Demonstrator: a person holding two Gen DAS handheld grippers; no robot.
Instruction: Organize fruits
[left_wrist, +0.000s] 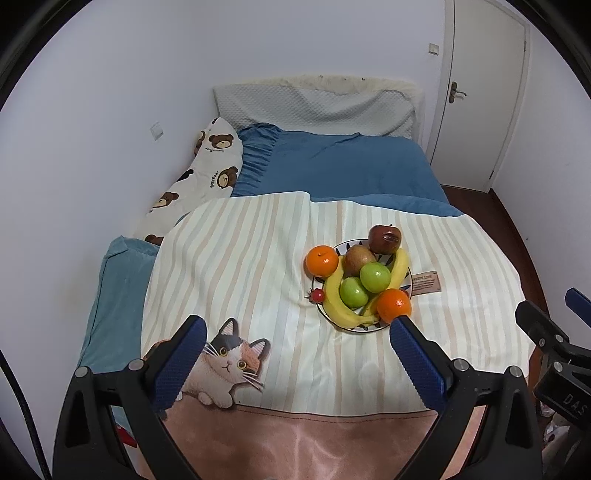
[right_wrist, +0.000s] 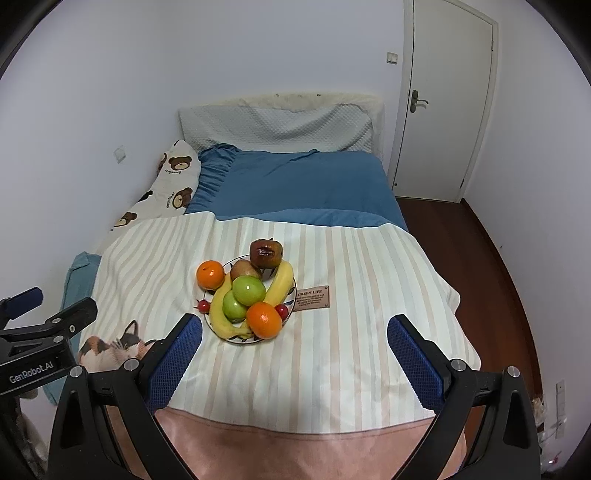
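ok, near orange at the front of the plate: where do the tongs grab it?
Take the near orange across its widest middle, coming from above and the near side. It is round and sits high on the plate rim with that side exposed; a banana and a green apple crowd its far side.

Cream-and-peach striped blanket (right_wrist: 332, 332) with a calico cat print (left_wrist: 225, 365); blue bedsheet (right_wrist: 303, 184); white pillow (left_wrist: 207, 166) with brown bears. On the plate (right_wrist: 293, 291): two oranges (right_wrist: 263, 319), two green apples (right_wrist: 248, 290), yellow bananas (right_wrist: 280, 282).
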